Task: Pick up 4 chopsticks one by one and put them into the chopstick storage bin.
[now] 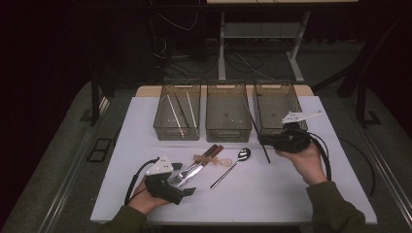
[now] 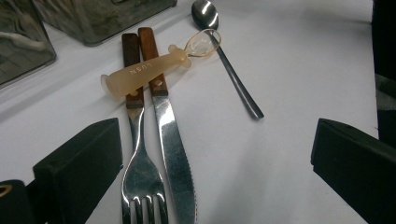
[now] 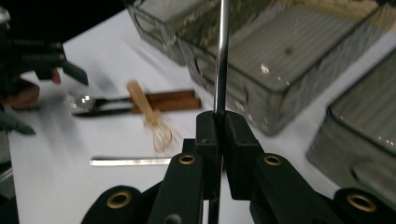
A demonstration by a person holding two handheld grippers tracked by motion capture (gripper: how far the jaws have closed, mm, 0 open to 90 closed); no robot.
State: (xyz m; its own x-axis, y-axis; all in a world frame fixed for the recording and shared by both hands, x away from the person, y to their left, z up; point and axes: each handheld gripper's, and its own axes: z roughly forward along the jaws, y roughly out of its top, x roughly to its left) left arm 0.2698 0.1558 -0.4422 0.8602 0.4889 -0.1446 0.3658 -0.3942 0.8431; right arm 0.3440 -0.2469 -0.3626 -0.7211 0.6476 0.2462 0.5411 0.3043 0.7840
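My right hand-held gripper [image 1: 266,141] is clenched on a thin dark metal rod [image 1: 258,133]; in the right gripper view the rod [image 3: 221,56] stands between the two pressed pads [image 3: 236,140] and rises past them. In the high view the rod runs slanted, its lower end close to the desk [image 1: 272,194] and its upper part across the front left corner of the right bin [image 1: 277,109]. Whether its tip touches the desk I cannot tell.

My left hand-held gripper [image 1: 187,178] is released, jaws standing wide apart, resting low at the near left of the desk. Between its jaws lie the tines of a fork [image 2: 140,172] and the blade of a knife [image 2: 175,158], both wooden-handled and side by side. A pale plastic-handled small whisk [image 2: 149,70] lies across their handles. A spoon [image 2: 224,56] lies just beside, apart from the knife.

The middle bin [image 1: 228,114] stands between the others; the left bin [image 1: 177,114] holds pale sticks.
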